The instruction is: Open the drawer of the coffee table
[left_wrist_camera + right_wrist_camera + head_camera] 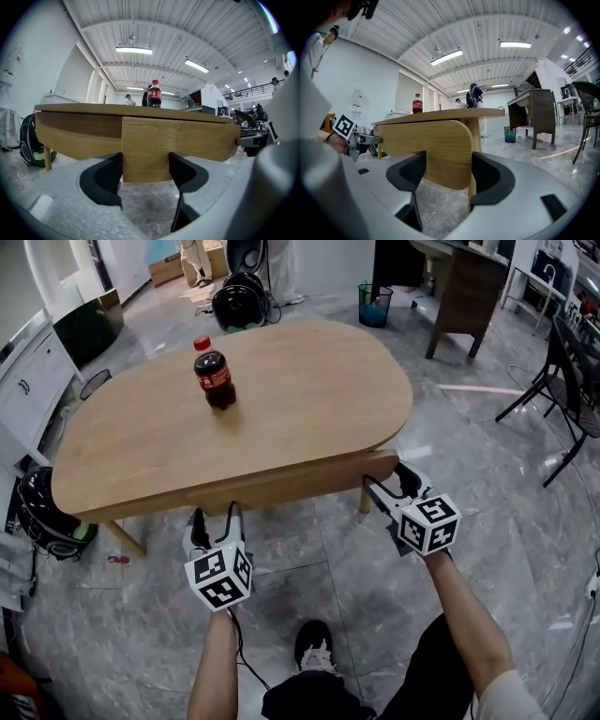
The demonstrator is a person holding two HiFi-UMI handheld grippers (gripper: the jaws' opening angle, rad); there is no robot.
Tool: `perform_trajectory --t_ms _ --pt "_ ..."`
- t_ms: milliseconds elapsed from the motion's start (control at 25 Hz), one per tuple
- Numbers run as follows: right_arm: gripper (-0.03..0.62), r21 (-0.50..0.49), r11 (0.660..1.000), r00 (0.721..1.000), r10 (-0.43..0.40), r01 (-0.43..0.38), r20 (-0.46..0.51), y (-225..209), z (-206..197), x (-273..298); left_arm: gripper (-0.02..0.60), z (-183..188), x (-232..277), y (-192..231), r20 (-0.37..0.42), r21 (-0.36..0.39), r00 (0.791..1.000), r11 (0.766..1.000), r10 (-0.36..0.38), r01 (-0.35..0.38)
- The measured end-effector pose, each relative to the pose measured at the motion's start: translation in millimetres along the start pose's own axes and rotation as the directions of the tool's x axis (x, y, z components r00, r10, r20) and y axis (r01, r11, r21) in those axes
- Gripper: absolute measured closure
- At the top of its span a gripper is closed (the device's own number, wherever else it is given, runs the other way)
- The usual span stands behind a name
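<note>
Drawer (291, 482) beneath tabletop (319, 399) bearing cola bottle (215, 374).

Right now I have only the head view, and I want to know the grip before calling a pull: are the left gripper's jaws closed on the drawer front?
Observer: No. In the left gripper view, the left gripper has its jaws apart. The drawer front shows between them, face toward the camera.
Operator: And the right one?
Observer: The right gripper is open too. The drawer front's rounded end sits between its jaws.
Operator: Is there a handle on that face?
Observer: None shows in either gripper view. The visible face is plain wood.
</note>
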State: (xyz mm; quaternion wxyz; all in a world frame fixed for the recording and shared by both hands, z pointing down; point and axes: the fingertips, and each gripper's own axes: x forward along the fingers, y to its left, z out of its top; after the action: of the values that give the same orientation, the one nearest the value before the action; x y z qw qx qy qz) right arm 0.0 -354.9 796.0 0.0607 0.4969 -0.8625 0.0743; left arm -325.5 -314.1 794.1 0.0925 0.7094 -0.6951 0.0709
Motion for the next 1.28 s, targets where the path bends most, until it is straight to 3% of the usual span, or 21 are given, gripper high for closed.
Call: perform_trajectory --t_ms 400,920,1280 --pt "0.292 -0.030 0.999 1.000 0.016 -0.017 -0.020 -0.4 -1.0 -1.3 0.279 1.9 2.0 -1.1 0.015 0.049 0.994 0.993 -0.106 0.105" --pt "0.289 -0.067 0.996 0.998 0.048 -0.052 -0.048 -2.1 3.0 1.1 0.272 5.0 9.1 -2.7 0.001 0.105 0.954 0.948 -0.301 0.300" --pt "0.290 -0.021 0.999 0.998 0.045 -0.046 -0.034 0.0 2.8 -1.2 0.272 4.4 6.0 -2.9 -0.005 0.066 0.955 0.953 -0.295 0.295"
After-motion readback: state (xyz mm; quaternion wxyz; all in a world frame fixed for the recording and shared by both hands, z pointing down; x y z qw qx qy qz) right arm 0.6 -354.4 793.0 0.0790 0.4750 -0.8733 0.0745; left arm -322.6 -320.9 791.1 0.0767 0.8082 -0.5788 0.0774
